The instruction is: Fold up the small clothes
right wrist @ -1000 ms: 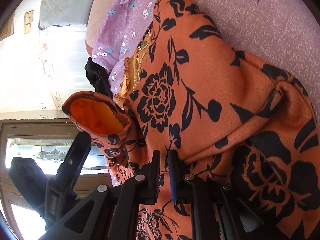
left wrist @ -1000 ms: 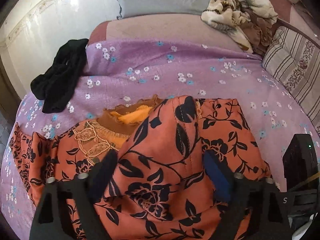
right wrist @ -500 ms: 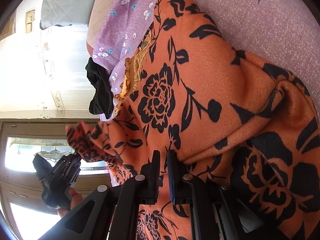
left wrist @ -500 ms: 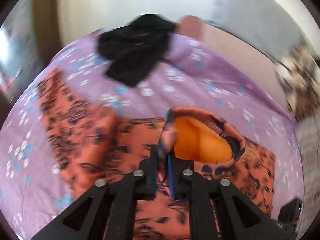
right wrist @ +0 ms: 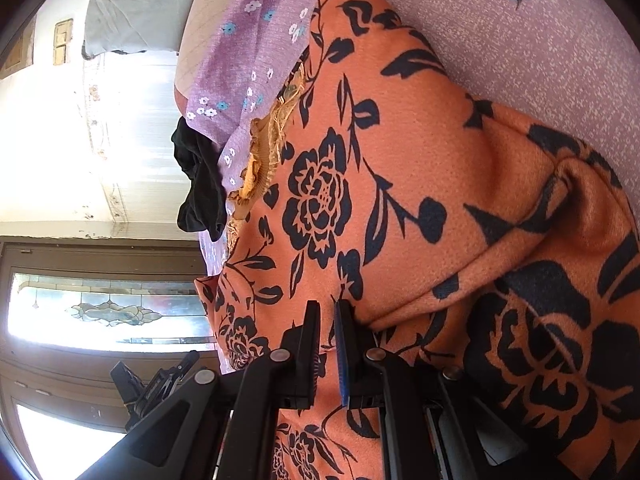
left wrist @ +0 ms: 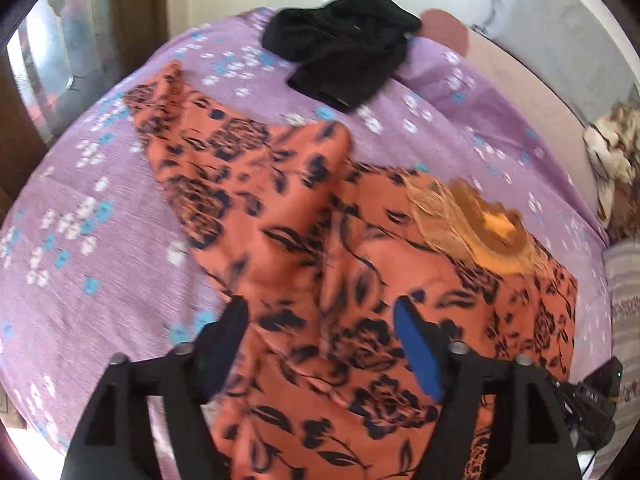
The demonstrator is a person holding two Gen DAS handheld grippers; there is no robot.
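The orange floral garment (left wrist: pixel 320 280) lies spread on the bed's purple flowered sheet (left wrist: pixel 100 260). The left tool (left wrist: pixel 320 344) has just been opening; its jaws stand spread above the cloth. The right tool (right wrist: pixel 328 344) pinches a fold. A black garment (left wrist: pixel 344 60) lies far, near the wall.

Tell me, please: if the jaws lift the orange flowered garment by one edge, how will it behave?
The orange flowered garment will probably hang limp: it lies creased and draped over the purple bedsheet. It seems light, since its cloth looks thin. A fold may slide open.
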